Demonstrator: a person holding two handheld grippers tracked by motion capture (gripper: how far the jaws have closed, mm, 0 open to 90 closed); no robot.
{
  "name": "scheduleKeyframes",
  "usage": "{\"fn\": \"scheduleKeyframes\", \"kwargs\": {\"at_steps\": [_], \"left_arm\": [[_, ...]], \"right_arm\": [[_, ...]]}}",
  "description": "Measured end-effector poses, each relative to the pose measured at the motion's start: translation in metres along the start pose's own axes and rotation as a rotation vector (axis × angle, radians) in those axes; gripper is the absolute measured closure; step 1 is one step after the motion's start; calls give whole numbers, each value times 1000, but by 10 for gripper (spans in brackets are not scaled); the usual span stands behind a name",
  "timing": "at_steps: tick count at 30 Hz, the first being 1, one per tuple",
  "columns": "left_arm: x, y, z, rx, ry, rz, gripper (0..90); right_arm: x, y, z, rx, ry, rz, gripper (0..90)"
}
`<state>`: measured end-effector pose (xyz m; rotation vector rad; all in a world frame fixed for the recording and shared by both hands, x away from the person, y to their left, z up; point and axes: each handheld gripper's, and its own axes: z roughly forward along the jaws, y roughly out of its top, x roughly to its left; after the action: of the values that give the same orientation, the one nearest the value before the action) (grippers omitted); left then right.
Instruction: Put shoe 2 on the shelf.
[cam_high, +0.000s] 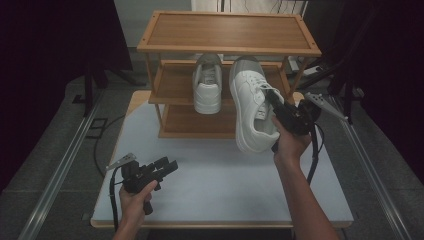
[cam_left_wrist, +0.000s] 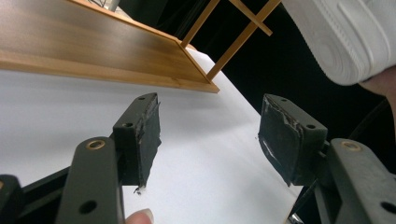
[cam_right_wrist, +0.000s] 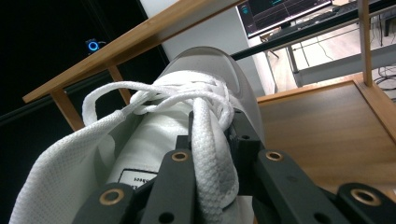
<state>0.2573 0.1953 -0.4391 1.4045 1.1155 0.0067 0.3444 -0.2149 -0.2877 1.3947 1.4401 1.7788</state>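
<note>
Nearest the camera, the left claw (cam_high: 169, 165) hovers wide open and empty over bare white desk (cam_high: 220, 190), while the right claw (cam_high: 272, 101) is clamped on the tongue of one white shoe (cam_high: 252, 107), lifted before the three-tier wooden rack (cam_high: 227, 47), whose middle shelf holds the second shoe (cam_high: 207, 85).

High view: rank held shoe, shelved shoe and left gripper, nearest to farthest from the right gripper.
1. Held shoe: clamped in the right gripper, just left of it.
2. Shelved shoe: on the rack's middle shelf, farther left.
3. Left gripper: low left, over the table.
</note>
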Motion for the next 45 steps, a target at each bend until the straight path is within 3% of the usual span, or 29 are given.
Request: {"fn": "scheduleKeyframes", "kwargs": {"at_steps": [11, 26, 45], "left_arm": [[-1, 1, -2, -5, -8, 4, 381], [-1, 2, -3, -10, -16, -2, 381], [1, 4, -9, -26, -23, -11, 382]], "right_arm": [[5, 11, 41, 20, -69, -22, 818], [-1, 11, 88, 37, -157, -24, 816], [-9, 11, 125, 57, -220, -22, 800]]}}
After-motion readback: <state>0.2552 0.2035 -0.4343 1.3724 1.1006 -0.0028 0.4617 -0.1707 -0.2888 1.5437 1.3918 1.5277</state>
